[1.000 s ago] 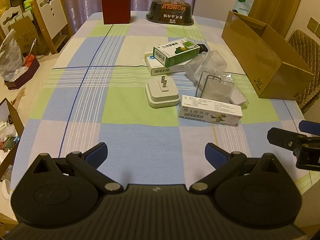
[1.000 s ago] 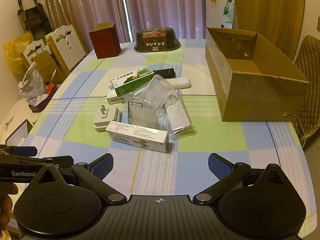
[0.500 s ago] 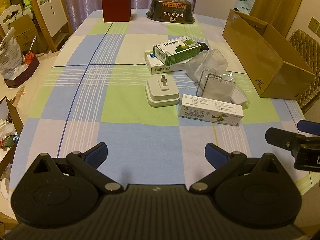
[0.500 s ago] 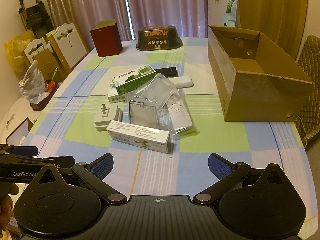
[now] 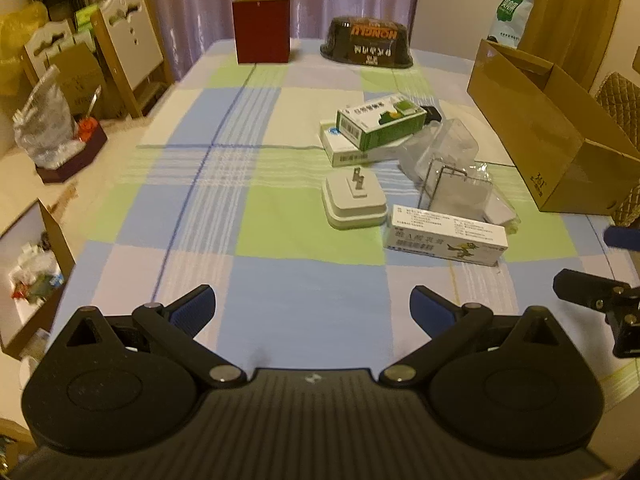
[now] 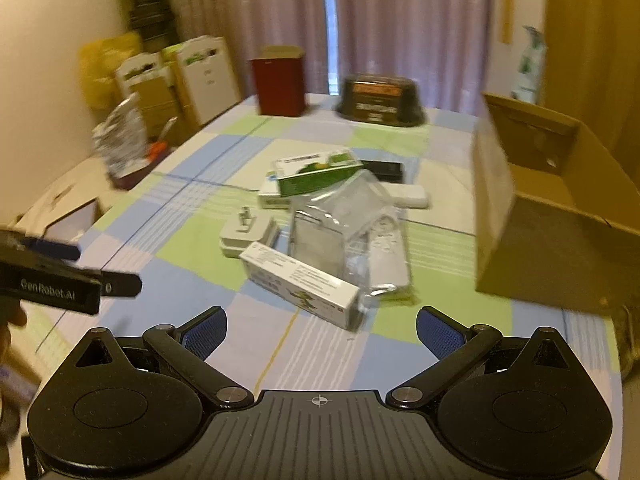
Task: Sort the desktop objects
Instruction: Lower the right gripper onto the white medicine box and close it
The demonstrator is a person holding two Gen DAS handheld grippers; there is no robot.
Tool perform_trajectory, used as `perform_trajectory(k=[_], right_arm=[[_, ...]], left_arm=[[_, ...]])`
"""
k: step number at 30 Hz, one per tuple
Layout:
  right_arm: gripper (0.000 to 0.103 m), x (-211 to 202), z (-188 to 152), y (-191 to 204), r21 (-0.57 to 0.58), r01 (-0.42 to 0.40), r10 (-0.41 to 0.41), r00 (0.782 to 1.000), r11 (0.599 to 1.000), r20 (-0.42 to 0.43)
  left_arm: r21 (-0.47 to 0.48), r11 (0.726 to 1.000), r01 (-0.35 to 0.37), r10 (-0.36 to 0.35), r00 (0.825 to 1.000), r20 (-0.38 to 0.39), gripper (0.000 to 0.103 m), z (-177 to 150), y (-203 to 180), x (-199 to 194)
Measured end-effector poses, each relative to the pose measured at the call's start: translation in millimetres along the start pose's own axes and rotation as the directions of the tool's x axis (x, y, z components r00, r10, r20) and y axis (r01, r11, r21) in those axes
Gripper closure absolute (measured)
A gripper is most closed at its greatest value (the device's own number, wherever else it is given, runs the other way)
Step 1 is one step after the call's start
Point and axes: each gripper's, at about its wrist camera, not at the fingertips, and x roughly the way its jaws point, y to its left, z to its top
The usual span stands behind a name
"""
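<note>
A heap of small items lies mid-table on the checked cloth: a long white ointment box [image 5: 446, 235] [image 6: 300, 282], a white plug adapter [image 5: 354, 200] [image 6: 246, 232], a green-and-white box [image 5: 380, 122] [image 6: 318, 170] stacked on a white box [image 5: 348, 152], clear plastic packaging [image 5: 444, 152] [image 6: 348, 208], and white remotes [image 6: 390, 262]. My left gripper [image 5: 312, 306] hovers open over the near table, short of the heap. My right gripper [image 6: 322, 328] is open too, just in front of the ointment box. Both hold nothing.
An open cardboard box [image 5: 548, 136] [image 6: 556, 208] stands at the right. A dark red box [image 5: 262, 26] and a black container [image 5: 368, 42] sit at the far end. Chairs and bags [image 5: 52, 128] crowd the floor on the left.
The right gripper has swung left and closer to the heap, blurring its view. The left view has tilted up slightly. No object has moved.
</note>
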Motion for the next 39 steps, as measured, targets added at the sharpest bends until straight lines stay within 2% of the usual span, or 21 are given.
perform_trajectory(k=[5, 8, 14, 17, 21, 26, 29, 33, 34, 36, 39], right_arm=[[0.0, 15.2, 4.4, -7.1, -0.145, -0.105, 0.102, 0.994, 0.984, -0.03], [0.0, 30.6, 4.5, -4.5, -0.264, -0.137, 0.123, 0.99, 0.955, -0.071], [0.0, 57.0, -0.2, -1.3, -0.403, -0.168, 0.124, 0.983, 0.899, -0.133], [0.0, 70.4, 0.7, -0.3, -0.445, -0.167, 0.107, 0.982, 0.88, -0.157], [0.001, 90.9, 2.8, -0.7, -0.465, -0.171, 0.087, 0.976, 0.868, -0.197], [0.001, 111.2, 4.4, 0.9, -0.471, -0.186, 0.079, 0.968, 0.862, -0.239], [0.024, 120.5, 5.4, -2.2, -0.461, -0.196, 0.078, 0.962, 0.866, -0.263], [0.024, 128.0, 7.9, -8.8, -0.438, -0.201, 0.079, 0.956, 0.876, -0.281], [0.027, 129.9, 8.6, -10.4, -0.432, -0.202, 0.079, 0.955, 0.879, -0.286], [0.046, 129.5, 7.9, -10.6, -0.427, -0.205, 0.078, 0.952, 0.881, -0.297], [0.058, 124.5, 6.9, -11.4, -0.397, -0.233, 0.102, 0.941, 0.888, -0.323]], left_arm=[[0.041, 0.999, 0.0, -0.002, 0.999, 0.034, 0.001, -0.3, 1.2, -9.9], [0.084, 0.996, 0.005, -0.008, 0.999, 0.043, 0.001, 0.4, 2.9, -10.3], [0.178, 0.983, 0.038, -0.047, 0.998, 0.046, 0.001, 5.5, 9.0, 5.2], [0.232, 0.97, 0.074, -0.086, 0.995, 0.043, 0.001, 9.7, 10.8, 17.9], [0.235, 0.959, 0.156, -0.16, 0.987, -0.003, 0.001, 19.6, 15.0, 36.0], [0.243, 0.95, 0.198, -0.196, 0.98, -0.034, 0.001, 28.7, 17.2, 53.9], [0.235, 0.949, 0.209, -0.204, 0.978, -0.046, 0.001, 32.5, 19.4, 61.1], [0.227, 0.951, 0.211, -0.203, 0.977, -0.059, 0.001, 34.6, 23.6, 68.2], [0.225, 0.951, 0.21, -0.201, 0.978, -0.062, 0.001, 35.0, 24.7, 69.4], [0.221, 0.953, 0.208, -0.198, 0.978, -0.067, 0.001, 36.0, 26.0, 72.0], [0.213, 0.955, 0.208, -0.197, 0.978, -0.073, 0.001, 37.4, 26.9, 74.0]])
